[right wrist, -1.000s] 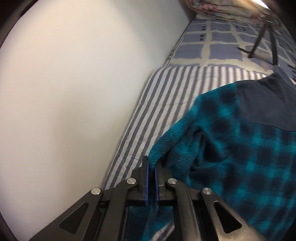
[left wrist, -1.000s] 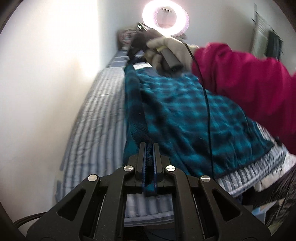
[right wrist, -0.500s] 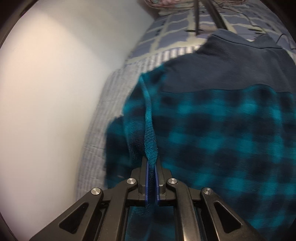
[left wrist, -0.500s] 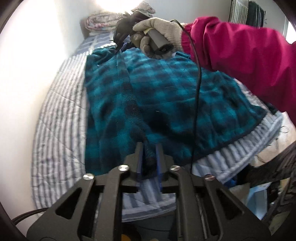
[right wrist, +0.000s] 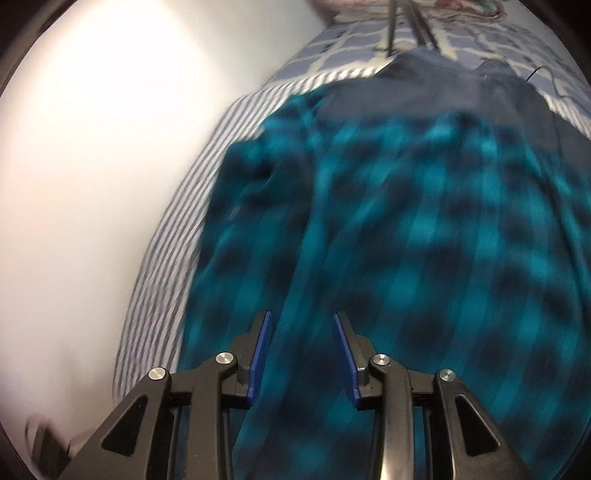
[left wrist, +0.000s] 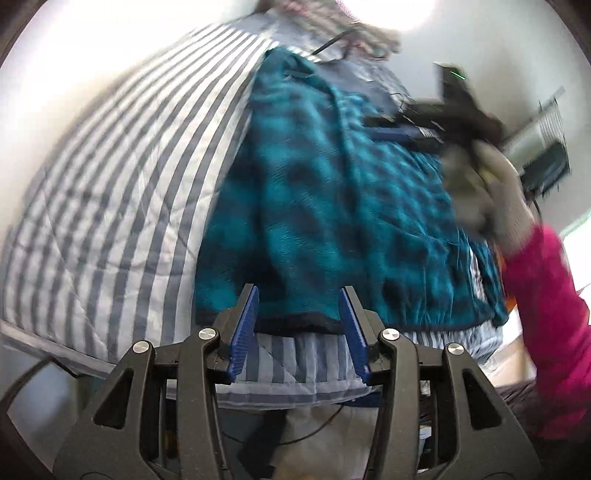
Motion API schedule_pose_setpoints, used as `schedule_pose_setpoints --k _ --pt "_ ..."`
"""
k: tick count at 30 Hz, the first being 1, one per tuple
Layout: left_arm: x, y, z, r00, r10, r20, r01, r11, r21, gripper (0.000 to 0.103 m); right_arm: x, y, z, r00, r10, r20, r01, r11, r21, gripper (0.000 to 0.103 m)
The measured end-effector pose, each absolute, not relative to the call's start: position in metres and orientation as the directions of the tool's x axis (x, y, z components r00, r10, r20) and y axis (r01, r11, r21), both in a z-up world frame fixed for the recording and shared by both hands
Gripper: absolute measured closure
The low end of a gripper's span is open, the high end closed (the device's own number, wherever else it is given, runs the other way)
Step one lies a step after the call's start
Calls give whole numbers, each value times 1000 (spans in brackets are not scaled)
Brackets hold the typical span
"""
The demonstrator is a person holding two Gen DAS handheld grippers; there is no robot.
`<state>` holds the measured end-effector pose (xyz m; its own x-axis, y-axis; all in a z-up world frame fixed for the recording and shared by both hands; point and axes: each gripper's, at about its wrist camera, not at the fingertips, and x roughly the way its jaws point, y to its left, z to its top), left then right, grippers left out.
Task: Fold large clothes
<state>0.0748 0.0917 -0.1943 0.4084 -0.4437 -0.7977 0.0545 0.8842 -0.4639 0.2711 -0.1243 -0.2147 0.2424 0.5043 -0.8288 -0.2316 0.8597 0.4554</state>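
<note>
A teal and black plaid fleece shirt (left wrist: 332,206) with a dark navy yoke lies spread on a striped bed (left wrist: 122,192). My left gripper (left wrist: 298,295) is open, its jaws straddling the shirt's dark hem at the bed's near edge without holding it. My right gripper (right wrist: 302,321) is open just above the plaid cloth (right wrist: 424,229), holding nothing. In the left wrist view the right gripper (left wrist: 458,107) shows at the upper right, held by a gloved hand with a pink sleeve (left wrist: 550,310). Both views are motion-blurred.
A white wall (right wrist: 92,166) runs along the bed's left side. A checked pillow area (right wrist: 354,48) and tripod legs (right wrist: 410,18) lie at the bed's head. Clutter sits below the bed's near edge (left wrist: 295,417).
Both grippers have opened and let go of the shirt's folded edge. The shirt has dropped flat on the bed and both grippers have drawn back from it.
</note>
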Motion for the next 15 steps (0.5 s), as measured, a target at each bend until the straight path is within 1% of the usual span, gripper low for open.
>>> schedule_pose_setpoints --k 2,6,7,8,10,11,12,14,15 --pt "83 95 -206 384 -472 -794 13 862 -506 57 242 -120 -216 206 527 -824 -262 842 472 66" --pt "95 86 -220 345 -507 -790 4 843 -539 57 198 -107 -230 136 544 -828 -292 821 491 63" --pt "98 83 -222 343 -502 -794 4 846 -533 67 187 -105 -236 118 541 -833 -295 820 491 62" --pt "99 81 -225 338 -493 -802 -7 850 -526 81 176 -104 -242 102 535 -839 -292 822 489 62" --pt "101 80 -230 334 -516 -789 -23 832 -554 94 161 -104 -251 85 529 -845 -283 826 488 62" --pt "102 79 -231 340 -514 -788 -26 832 -554 97 154 -105 -255 80 531 -844 -277 825 493 62" --pt "101 78 -229 355 -498 -791 -22 841 -540 98 150 -105 -258 77 538 -839 -269 822 503 63" --pt "99 81 -225 377 -478 -794 -11 854 -519 99 146 -105 -262 77 571 -817 -258 803 537 76" --pt "98 82 -221 392 -466 -793 -9 860 -510 100 144 -106 -262 74 590 -804 -256 790 556 88"
